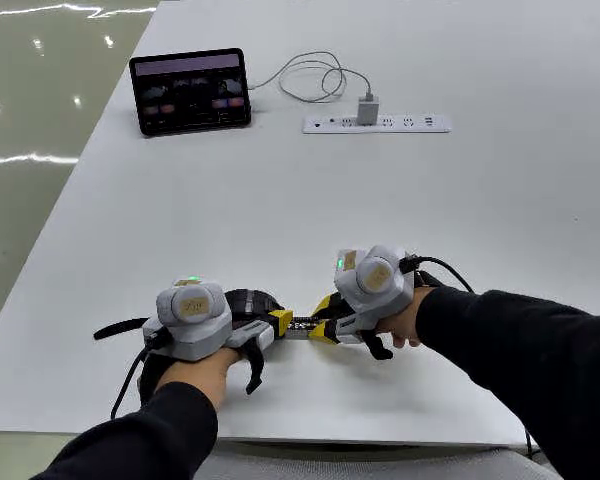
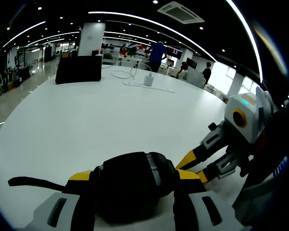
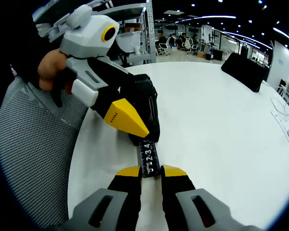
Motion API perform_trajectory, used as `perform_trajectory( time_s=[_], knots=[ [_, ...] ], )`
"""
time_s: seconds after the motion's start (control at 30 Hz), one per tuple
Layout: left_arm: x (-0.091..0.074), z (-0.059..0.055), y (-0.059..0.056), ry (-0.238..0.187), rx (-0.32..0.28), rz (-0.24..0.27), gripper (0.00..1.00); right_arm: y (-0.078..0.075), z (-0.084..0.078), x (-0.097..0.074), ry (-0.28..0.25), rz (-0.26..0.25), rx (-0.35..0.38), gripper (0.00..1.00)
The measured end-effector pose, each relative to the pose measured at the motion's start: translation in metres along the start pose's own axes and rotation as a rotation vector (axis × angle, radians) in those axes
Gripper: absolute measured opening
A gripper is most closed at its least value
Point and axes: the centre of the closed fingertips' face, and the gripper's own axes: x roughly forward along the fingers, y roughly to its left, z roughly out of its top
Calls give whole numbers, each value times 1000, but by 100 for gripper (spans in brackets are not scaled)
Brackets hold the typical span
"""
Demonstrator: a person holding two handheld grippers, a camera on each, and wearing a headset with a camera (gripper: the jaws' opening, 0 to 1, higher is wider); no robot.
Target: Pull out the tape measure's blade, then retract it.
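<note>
A black tape measure [image 1: 252, 303] lies near the table's front edge, a dark strap trailing to its left. My left gripper [image 2: 135, 175] is shut on its black body [image 2: 130, 185], yellow-tipped jaws pressing both sides. A short length of the blade [image 3: 148, 156], black with white numbers, runs out of the case [image 3: 143, 108]. My right gripper [image 3: 149, 172] is shut on the blade's end, its yellow tips either side. In the head view the left gripper [image 1: 270, 325] and right gripper [image 1: 318, 327] sit close together, the blade [image 1: 300, 324] between them.
A dark tablet [image 1: 190, 90] stands at the far left of the white table [image 1: 430, 200]. A white power strip [image 1: 376, 123] with a plugged charger and coiled cable lies beyond the middle. A mesh chair back [image 3: 36, 159] is beside the table's near edge.
</note>
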Motion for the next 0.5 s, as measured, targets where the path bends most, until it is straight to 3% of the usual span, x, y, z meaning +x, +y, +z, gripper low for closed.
perform_trajectory(
  time_s=[0.5],
  knots=[
    [0,0,0,0,-3,0,61,1,3,2,-5,0,-6,11]
  ],
)
